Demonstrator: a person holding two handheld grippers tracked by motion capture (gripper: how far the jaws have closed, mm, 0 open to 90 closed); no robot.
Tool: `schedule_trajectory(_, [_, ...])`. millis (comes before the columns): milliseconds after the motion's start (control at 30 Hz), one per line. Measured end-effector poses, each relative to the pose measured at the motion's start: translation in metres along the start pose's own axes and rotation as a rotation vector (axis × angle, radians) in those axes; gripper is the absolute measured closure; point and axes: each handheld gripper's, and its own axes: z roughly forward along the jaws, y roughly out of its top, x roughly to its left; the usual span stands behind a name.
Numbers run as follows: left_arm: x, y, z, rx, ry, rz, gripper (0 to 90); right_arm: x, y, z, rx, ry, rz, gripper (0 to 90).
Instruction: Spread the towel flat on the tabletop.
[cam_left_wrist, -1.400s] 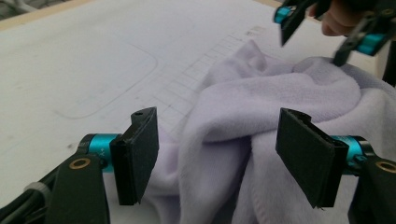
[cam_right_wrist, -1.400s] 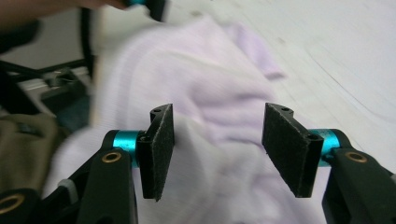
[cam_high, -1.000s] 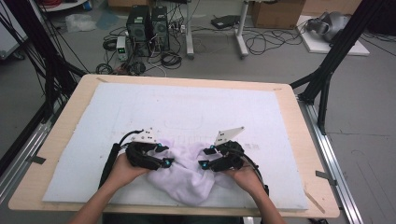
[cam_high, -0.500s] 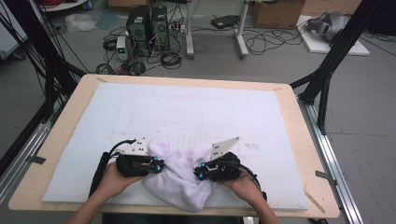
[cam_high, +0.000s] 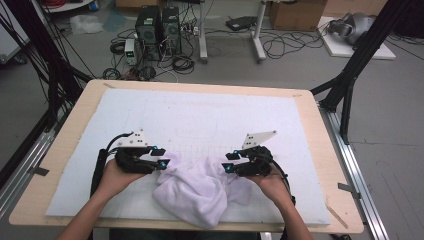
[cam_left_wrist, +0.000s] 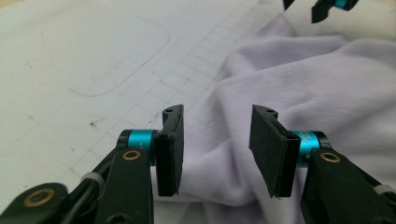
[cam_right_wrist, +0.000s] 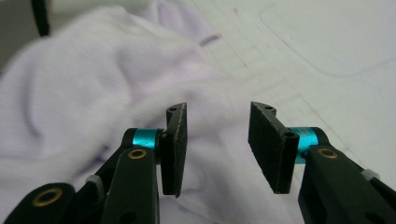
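I have the cloth (cam_high: 200, 192) bunched in a heap at the near middle of the bench (cam_high: 60, 165), on the white mat (cam_high: 210, 115). My left claw (cam_high: 162, 159) sits at its left edge, my right claw (cam_high: 227, 164) at its right; both have just been opening and stand half apart, holding nothing, fabric lying beneath them. I judge I'm between grips while spreading it. Next I need fresh edges to pinch and draw outward.
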Motion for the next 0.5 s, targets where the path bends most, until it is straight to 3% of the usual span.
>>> schedule_trajectory(33, [0.000,0.000,0.000,0.000,0.000,0.000,56.4,0.000,0.000,0.000,0.000,0.000,0.000,57.1])
schedule_trajectory(100, [0.007,-0.003,0.013,0.038,0.028,-0.012,56.3,-0.011,-0.005,0.008,0.056,-0.022,0.025,54.1])
schedule_trajectory(200, [0.014,-0.007,0.026,0.103,0.050,-0.034,53.9,-0.015,-0.007,0.013,0.083,-0.020,0.042,52.1])
schedule_trajectory(333, [0.022,-0.013,0.039,0.185,0.086,-0.082,47.8,-0.022,-0.013,0.026,0.157,-0.024,0.059,51.8])
schedule_trajectory(367, [0.024,-0.014,0.042,0.197,0.082,-0.088,52.9,-0.024,-0.014,0.033,0.191,-0.013,0.061,59.3])
schedule_trajectory(400, [0.025,-0.015,0.043,0.208,0.063,-0.088,52.9,-0.024,-0.014,0.033,0.191,-0.013,0.061,59.3])
schedule_trajectory(433, [0.024,-0.015,0.044,0.206,0.069,-0.075,60.9,-0.024,-0.015,0.036,0.201,-0.005,0.053,64.3])
schedule_trajectory(467, [0.022,-0.014,0.044,0.211,0.071,-0.057,77.0,-0.024,-0.013,0.038,0.202,0.029,0.043,79.5])
schedule_trajectory(500, [0.020,-0.014,0.045,0.214,0.063,-0.046,77.0,-0.024,-0.013,0.038,0.202,0.029,0.043,79.5])
